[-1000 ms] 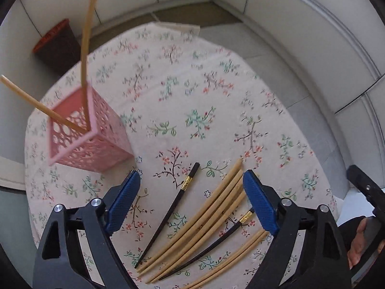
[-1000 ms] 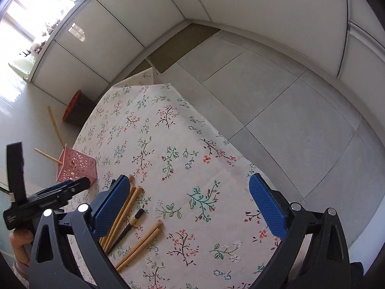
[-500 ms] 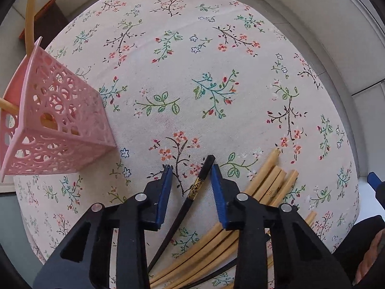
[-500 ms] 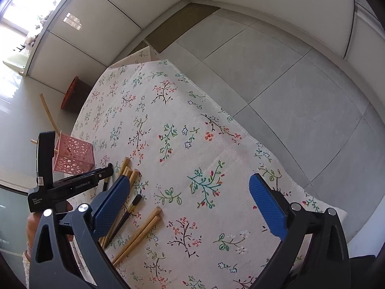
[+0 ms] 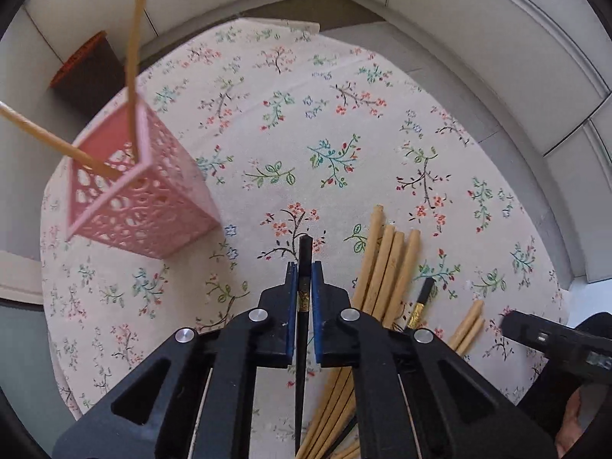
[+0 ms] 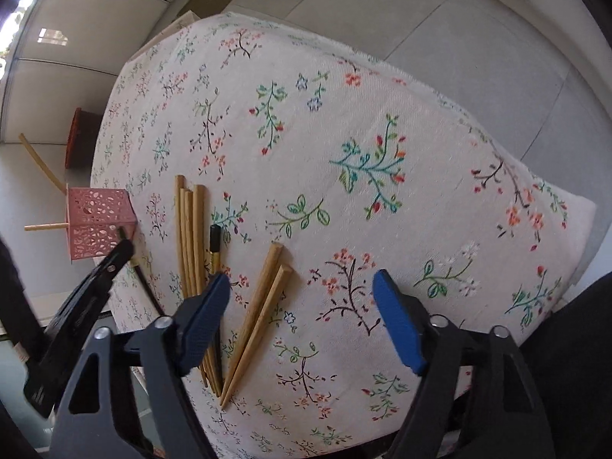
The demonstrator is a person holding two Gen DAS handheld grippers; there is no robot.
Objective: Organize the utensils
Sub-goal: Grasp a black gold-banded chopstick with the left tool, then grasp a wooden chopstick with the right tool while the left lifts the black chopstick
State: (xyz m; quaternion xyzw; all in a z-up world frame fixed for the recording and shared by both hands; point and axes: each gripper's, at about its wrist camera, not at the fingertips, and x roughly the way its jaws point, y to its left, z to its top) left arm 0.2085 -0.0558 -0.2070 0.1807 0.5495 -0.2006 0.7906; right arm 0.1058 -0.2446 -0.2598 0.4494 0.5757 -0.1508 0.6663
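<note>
Two wooden chopsticks (image 5: 130, 76) are already stood in the pink holder (image 5: 145, 206). A black chopstick (image 5: 305, 264) is clamped in the left gripper (image 5: 305, 267) — the right gripper (image 6: 302, 290), jaws apart and just closing, holds nothing. The wooden bundle (image 6: 189, 229) and a second black chopstick (image 6: 215, 244) are left on the tablecloth (image 6: 382, 114).

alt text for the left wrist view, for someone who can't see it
The left gripper, seen from above, is shut on a black chopstick over a floral tablecloth. A pink lattice holder with two wooden chopsticks in it stands to the left; more wooden chopsticks and a second black one lie to the right.
</note>
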